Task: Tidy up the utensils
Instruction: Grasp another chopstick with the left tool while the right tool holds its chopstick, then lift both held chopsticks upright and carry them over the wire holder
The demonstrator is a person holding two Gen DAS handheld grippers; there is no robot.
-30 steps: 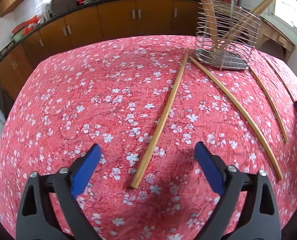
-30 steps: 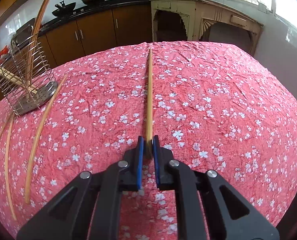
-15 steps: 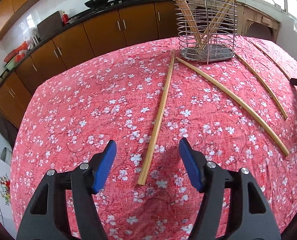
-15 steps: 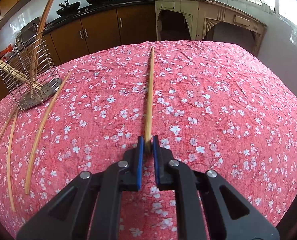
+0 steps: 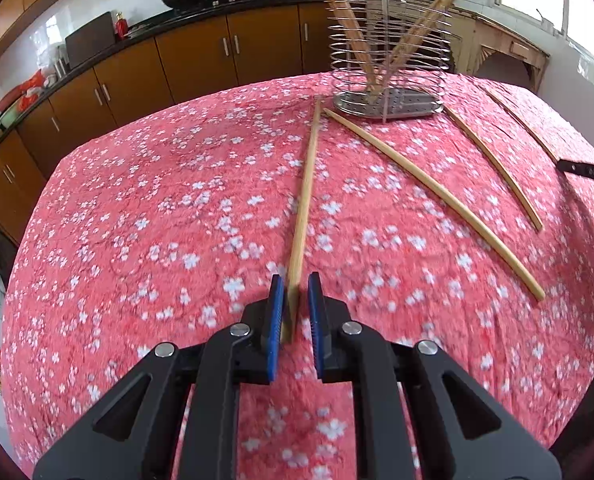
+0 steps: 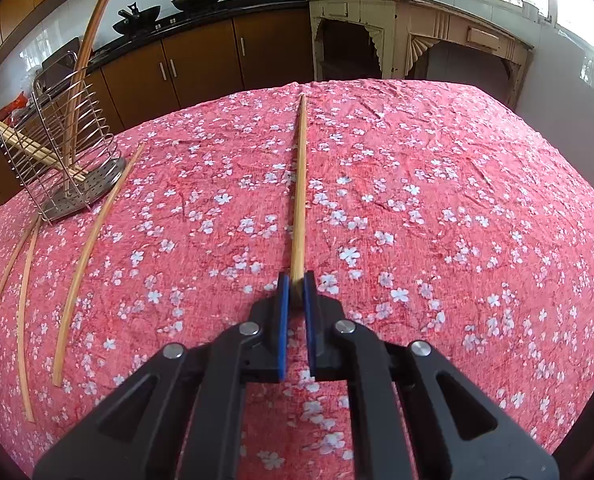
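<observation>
Two chopsticks sit between your grippers at once, one in each. Your left gripper (image 5: 295, 288) is closing its blue pads around the near end of a chopstick (image 5: 305, 196) that runs away across the red floral tablecloth (image 5: 157, 208) toward the wire utensil holder (image 5: 389, 68); the left pad touches the stick, while a narrow gap shows at the right pad. Your right gripper (image 6: 293, 286) has its jaws pinched tight on the near end of another chopstick (image 6: 299, 184), which points straight ahead over the cloth toward the far table edge.

The utensil holder stands upright near the far edge of the table, with several chopsticks (image 5: 349, 28) already leaning inside it. In the left wrist view, three more loose sticks lie on the cloth: a long chopstick (image 5: 433, 196) starting just beside the holder's base, a shorter one (image 5: 497, 168) to its right, and a third (image 5: 521, 124) farther right, near the table edge.
</observation>
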